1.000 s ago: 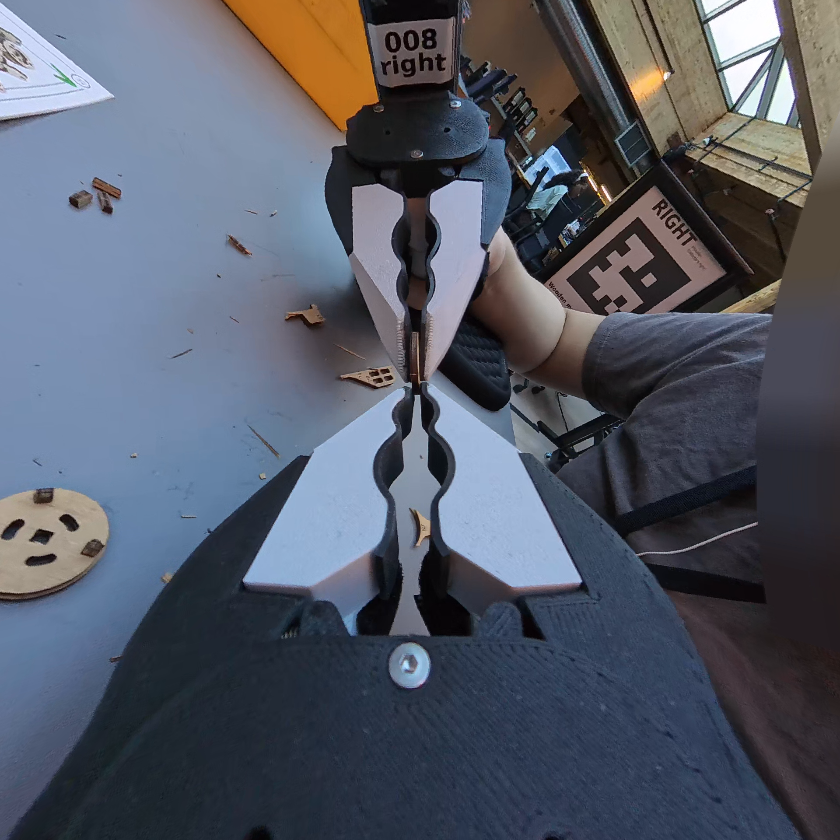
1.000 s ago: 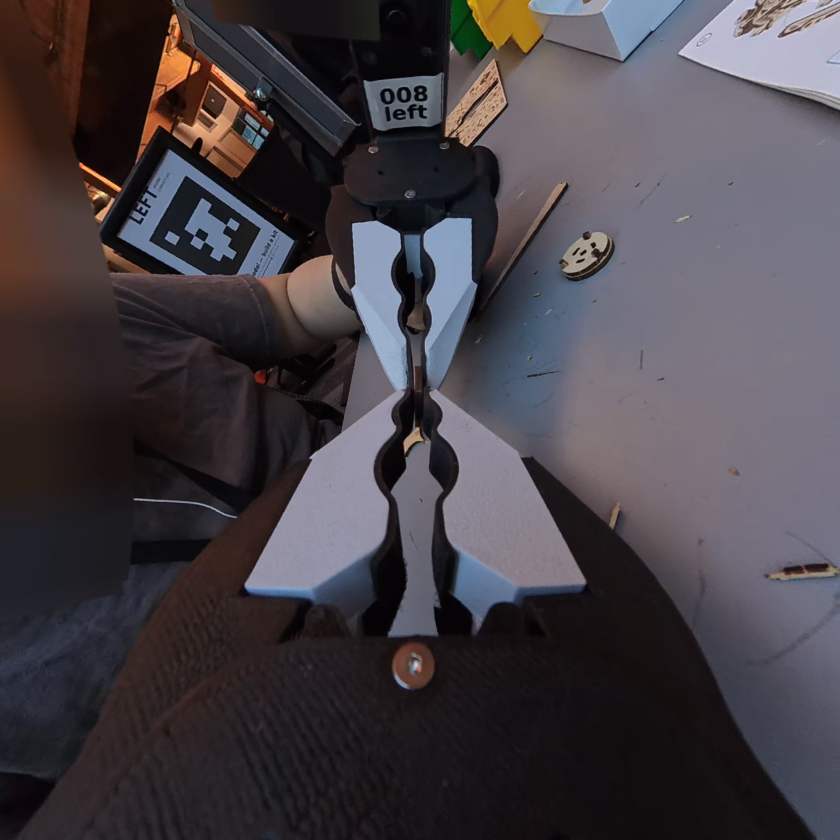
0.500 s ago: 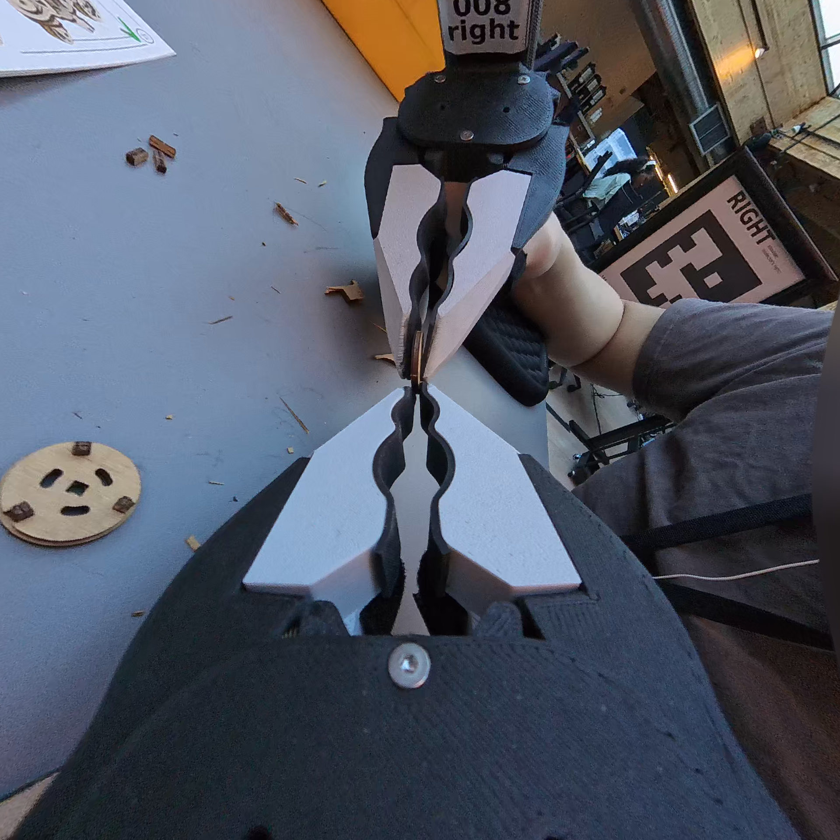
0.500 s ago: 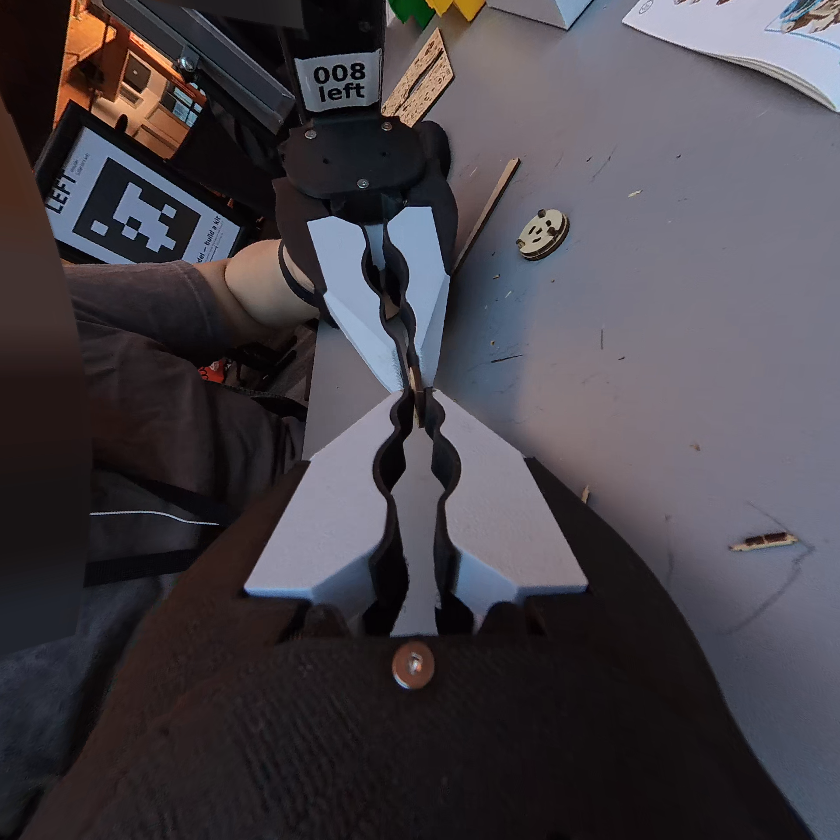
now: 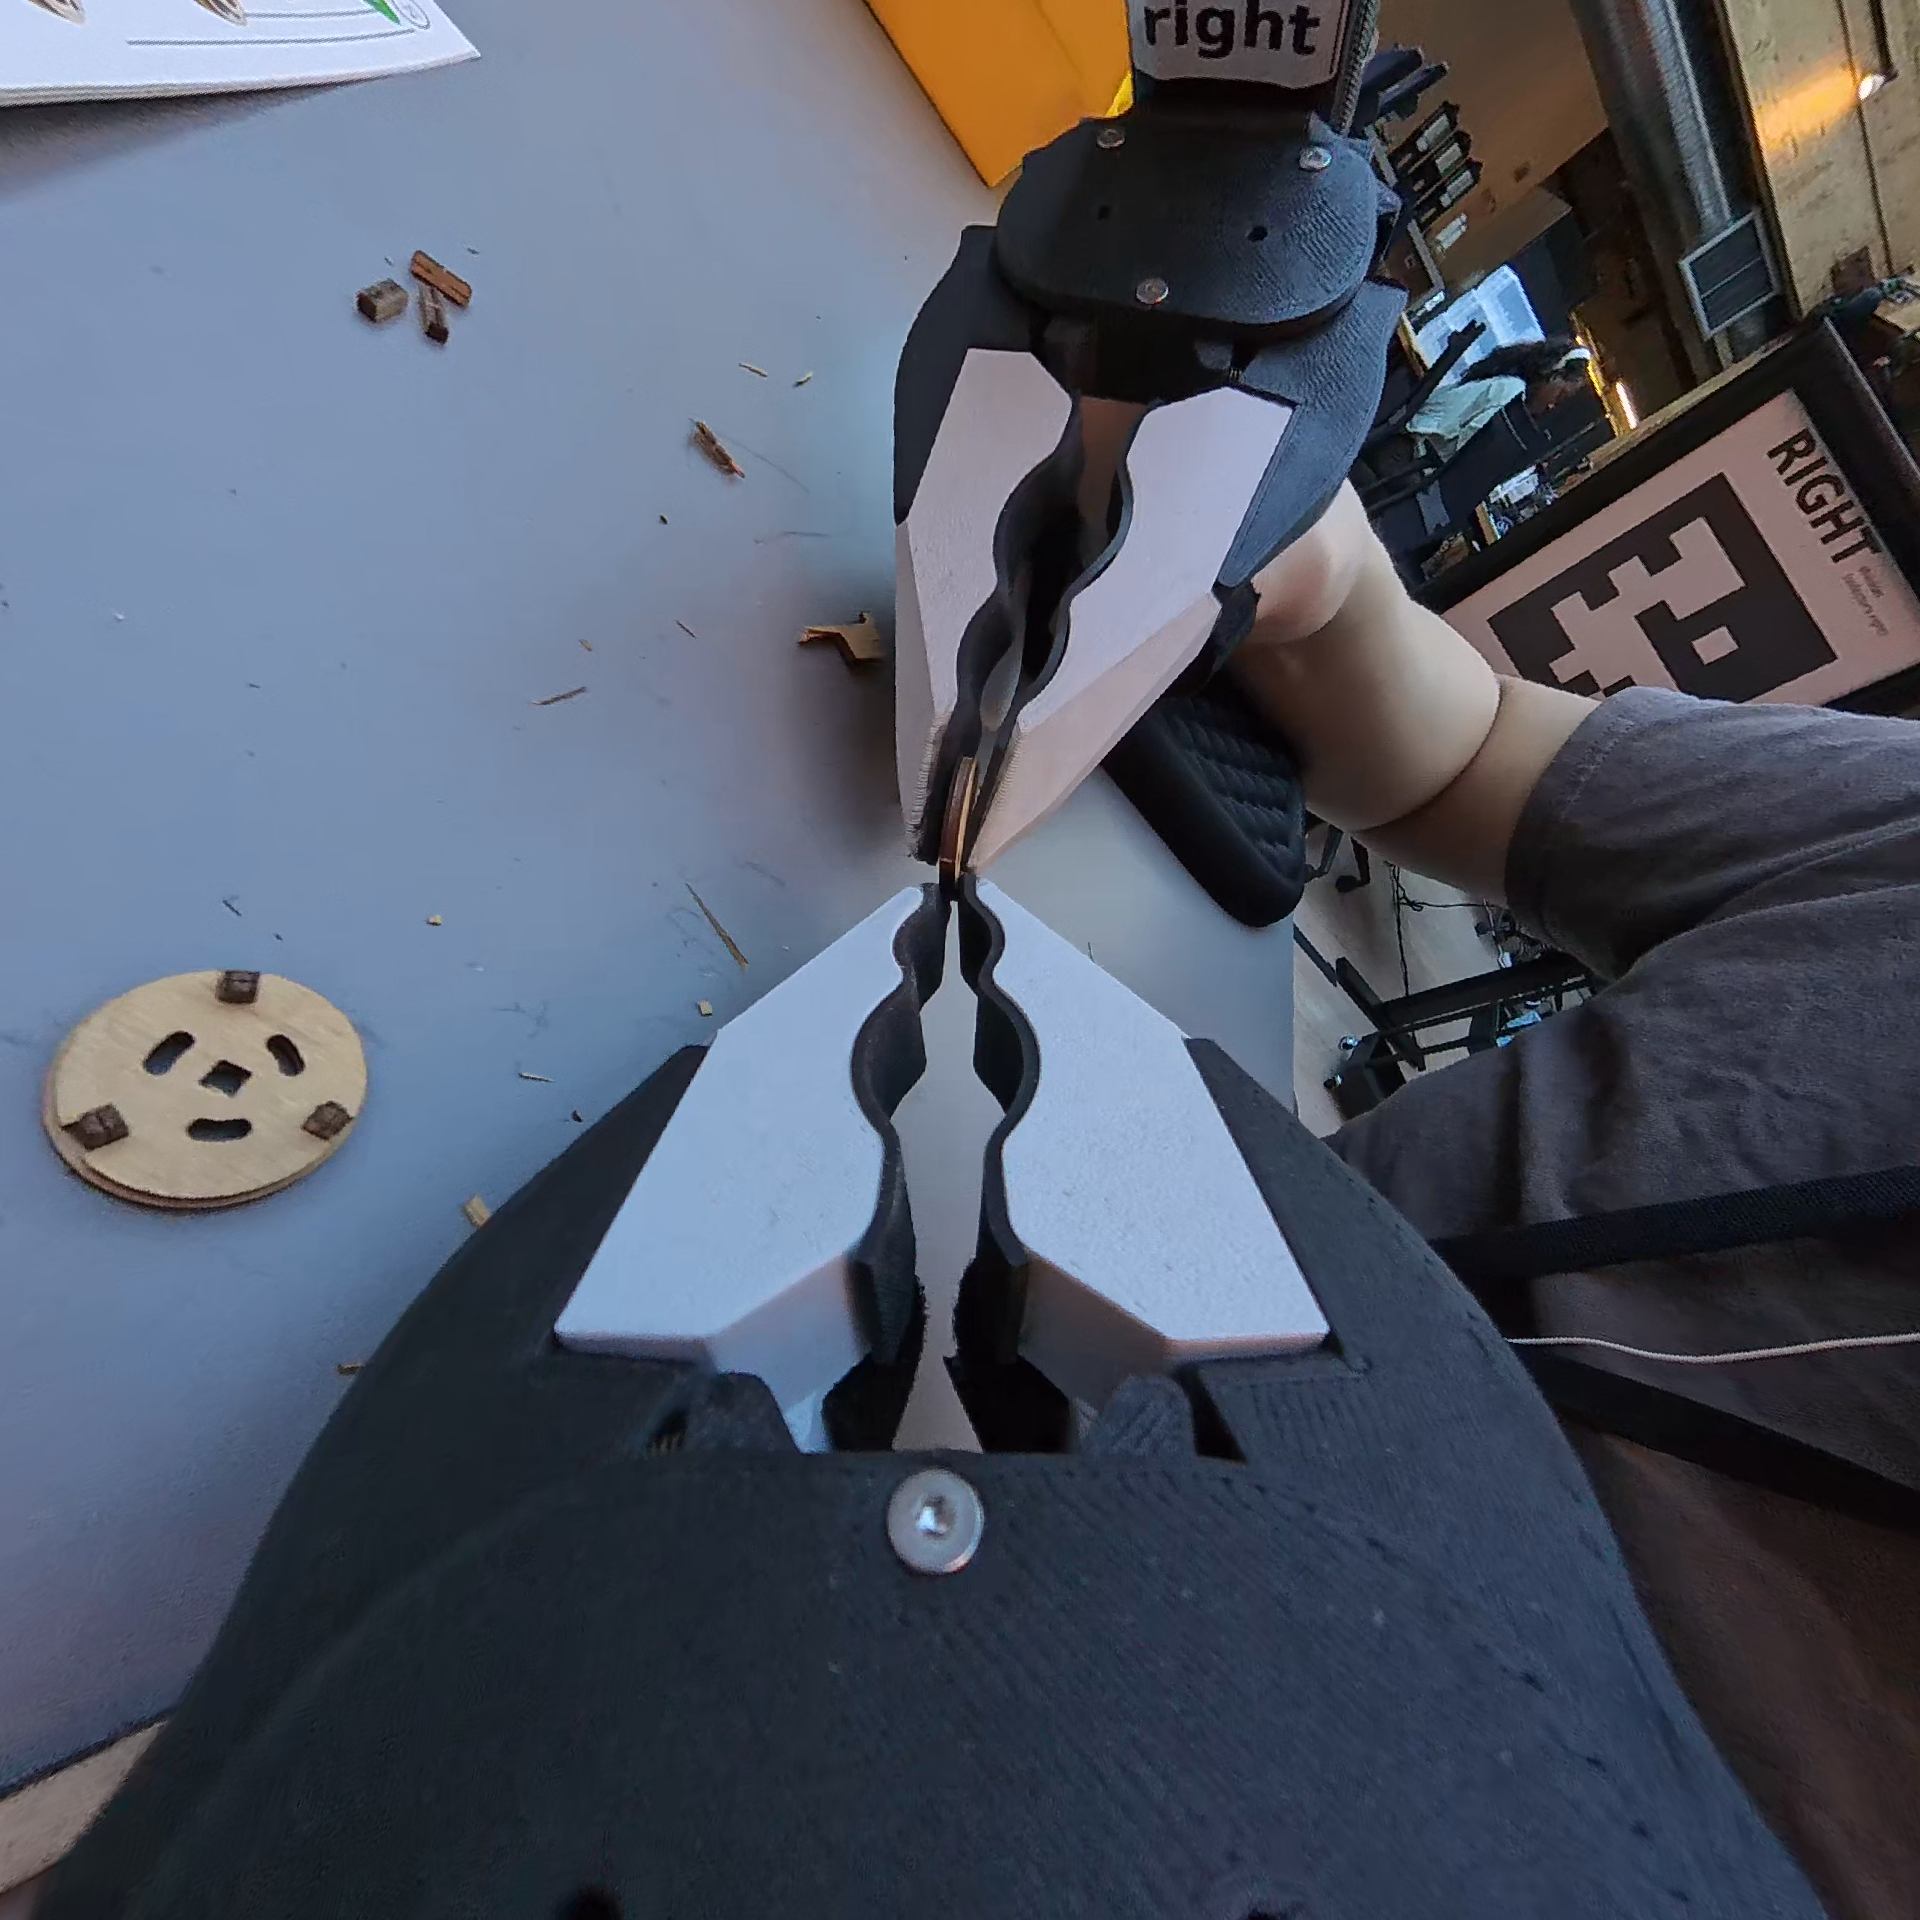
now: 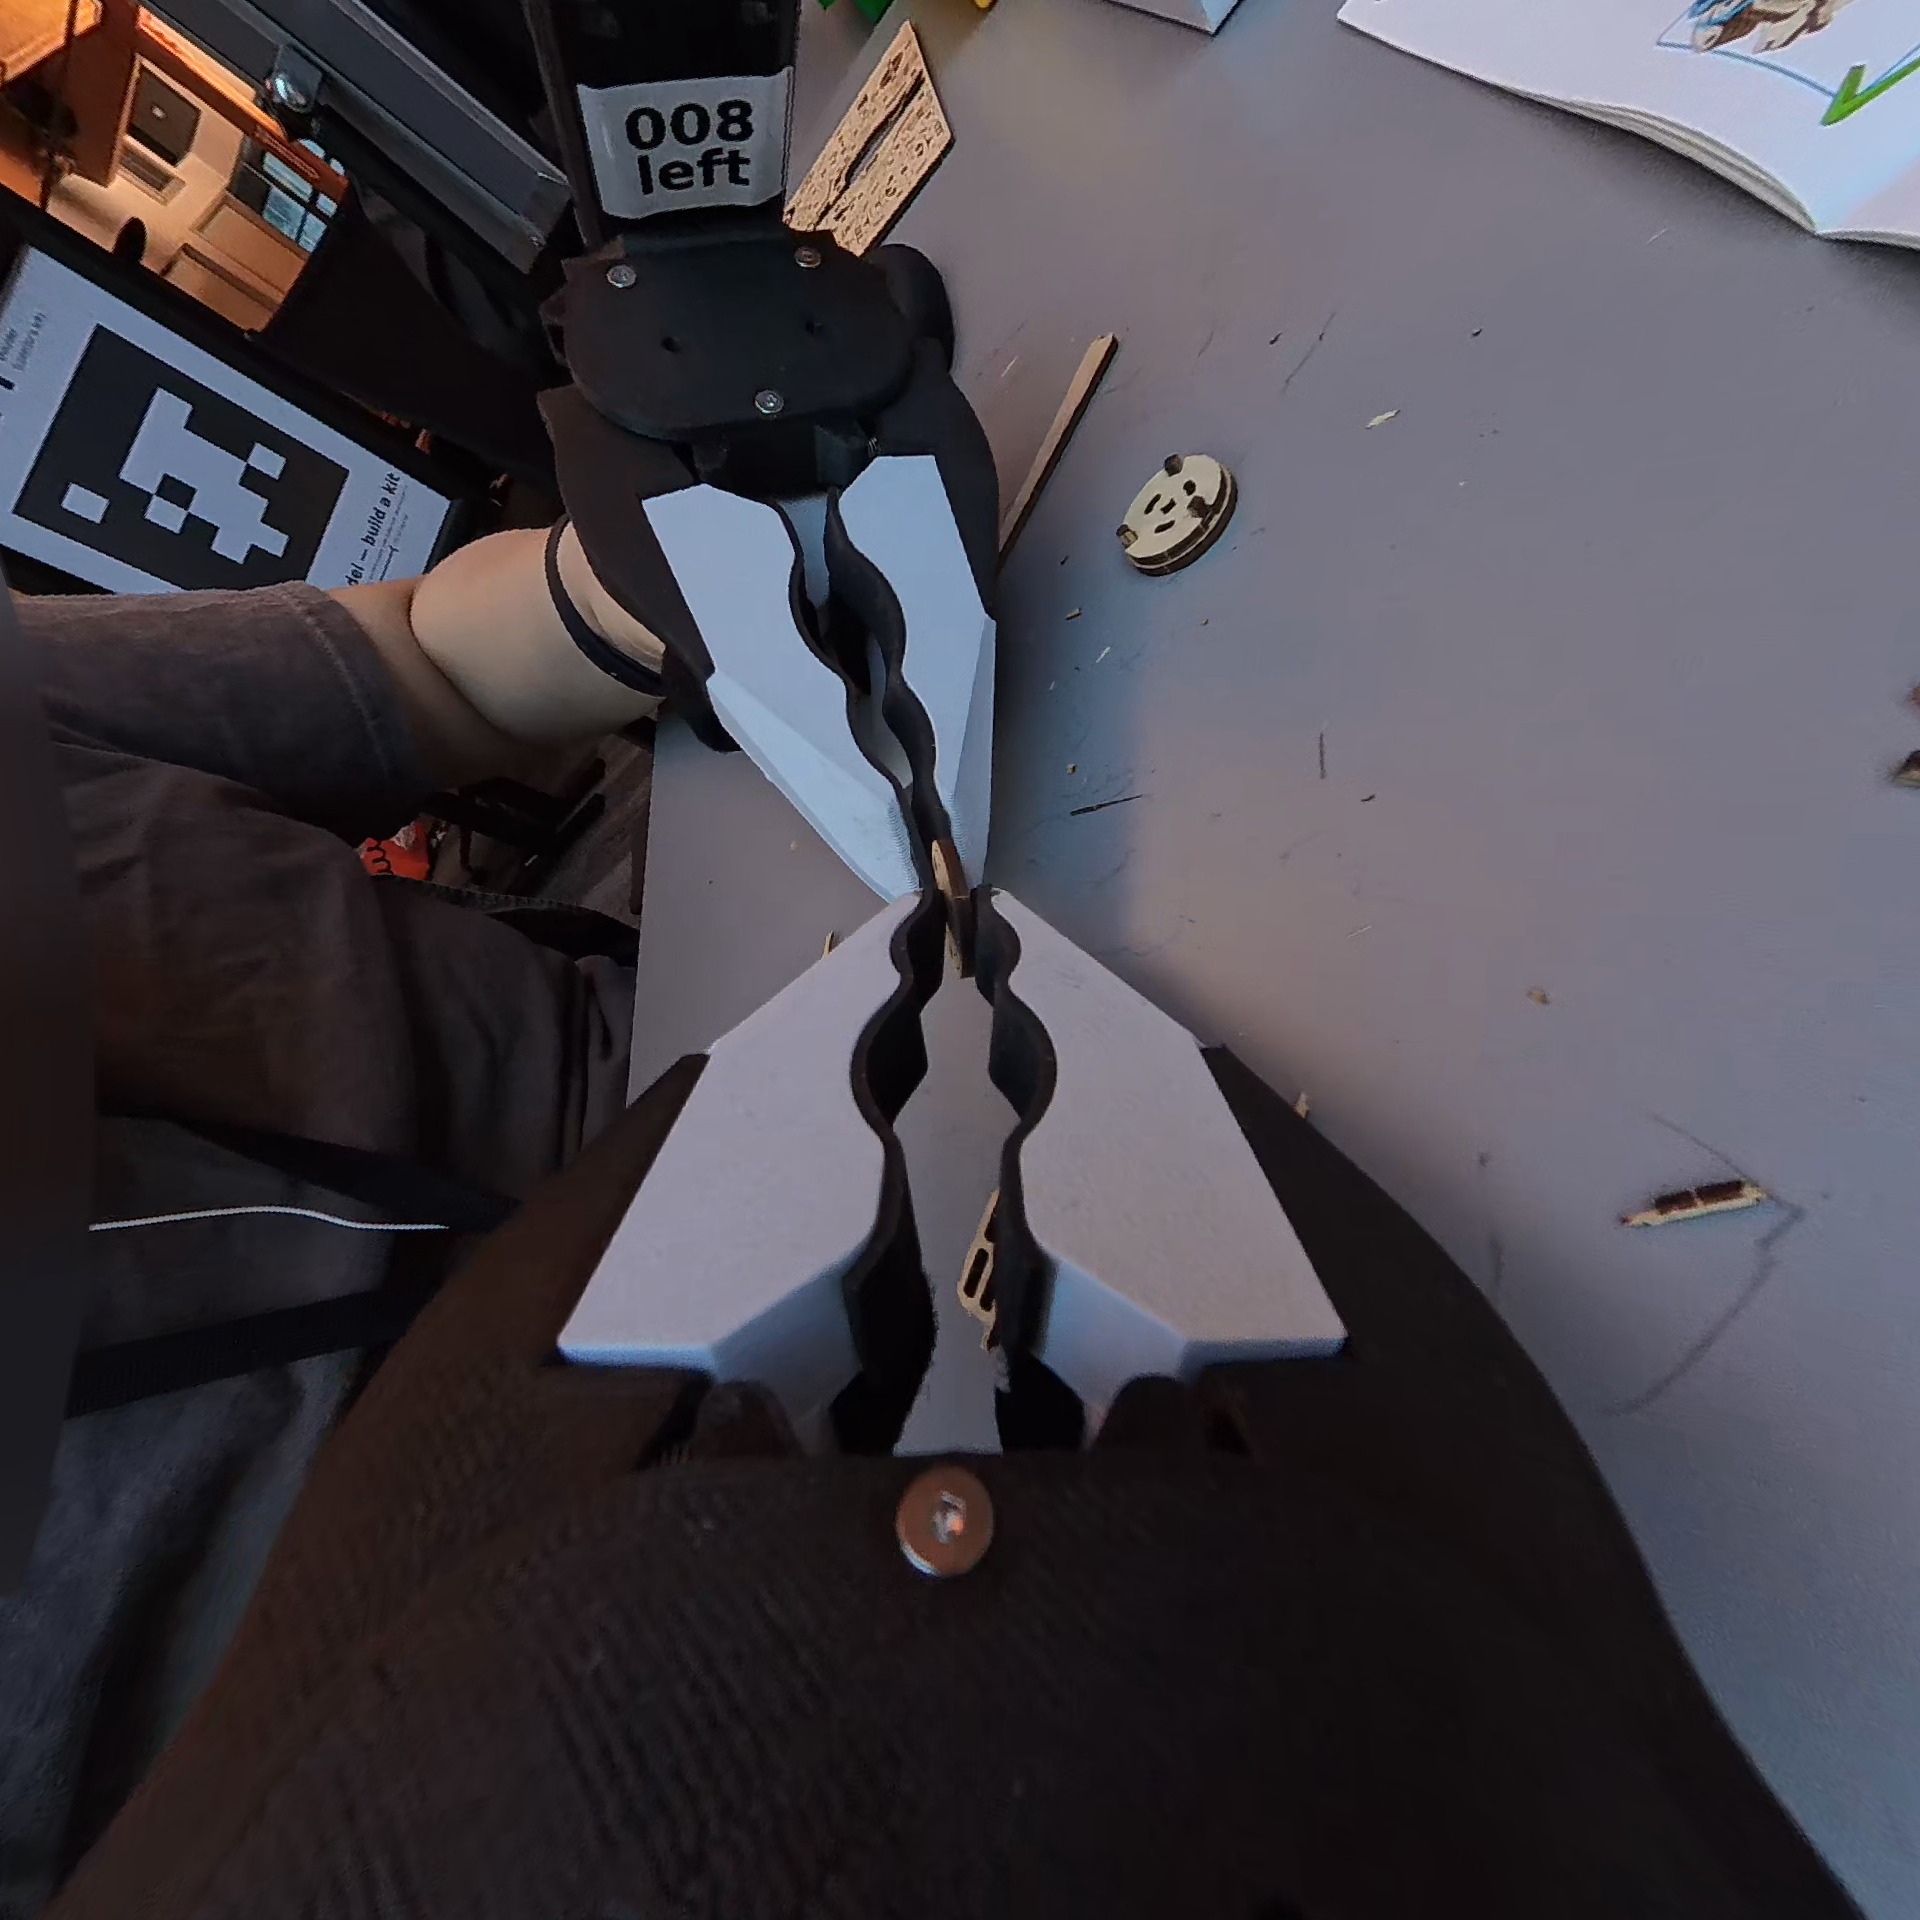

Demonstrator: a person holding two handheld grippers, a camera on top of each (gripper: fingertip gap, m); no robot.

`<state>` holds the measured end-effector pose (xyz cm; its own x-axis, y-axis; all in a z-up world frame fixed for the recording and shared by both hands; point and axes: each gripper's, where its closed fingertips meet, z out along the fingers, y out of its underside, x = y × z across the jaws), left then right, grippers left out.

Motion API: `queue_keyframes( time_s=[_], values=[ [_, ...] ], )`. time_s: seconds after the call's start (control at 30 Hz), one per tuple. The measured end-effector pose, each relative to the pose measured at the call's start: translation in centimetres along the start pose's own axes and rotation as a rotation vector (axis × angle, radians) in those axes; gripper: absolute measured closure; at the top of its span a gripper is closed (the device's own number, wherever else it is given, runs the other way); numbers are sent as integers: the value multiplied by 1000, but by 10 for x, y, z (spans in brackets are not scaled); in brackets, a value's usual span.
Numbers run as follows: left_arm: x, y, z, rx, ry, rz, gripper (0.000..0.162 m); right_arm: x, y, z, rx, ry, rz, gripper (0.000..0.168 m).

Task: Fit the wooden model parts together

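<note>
Two grippers are meeting tip to tip over the near edge of the grey tabletop (image 5: 312,623). You are pinching a thin, pale plywood model piece (image 5: 958,821) edge-on in your right gripper (image 5: 951,831), whose white fingers (image 5: 1132,582) are pressing together on it. Your left gripper (image 5: 951,896) is closing its fingertips on the same piece's lower end, though whether it is truly gripping cannot be told. In the right wrist view, another small slotted wooden part (image 6: 982,1273) is sitting deeper between your right gripper's pads. Out at nine o'clock in the left wrist view, a round plywood disc with slots and three dark pegs (image 5: 205,1088) is lying flat.
</note>
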<state>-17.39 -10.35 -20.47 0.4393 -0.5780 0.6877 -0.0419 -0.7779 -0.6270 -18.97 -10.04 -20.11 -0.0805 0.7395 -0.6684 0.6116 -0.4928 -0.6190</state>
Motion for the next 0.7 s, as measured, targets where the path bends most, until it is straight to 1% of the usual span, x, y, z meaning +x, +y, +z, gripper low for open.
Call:
queue_keyframes(
  time_s=[0.23, 0.3, 0.7],
  values=[
    [-3, 1, 1, -6, -26, -3, 162, 4, 0, 1, 0, 37, -2, 164],
    [-4, 2, 1, -14, -31, -2, 162, 4, 1, 1, -5, 58, -31, 165],
    [-9, 3, 3, -27, -63, -10, 161, 9, 3, 2, -15, 78, 9, 164]
  ],
)
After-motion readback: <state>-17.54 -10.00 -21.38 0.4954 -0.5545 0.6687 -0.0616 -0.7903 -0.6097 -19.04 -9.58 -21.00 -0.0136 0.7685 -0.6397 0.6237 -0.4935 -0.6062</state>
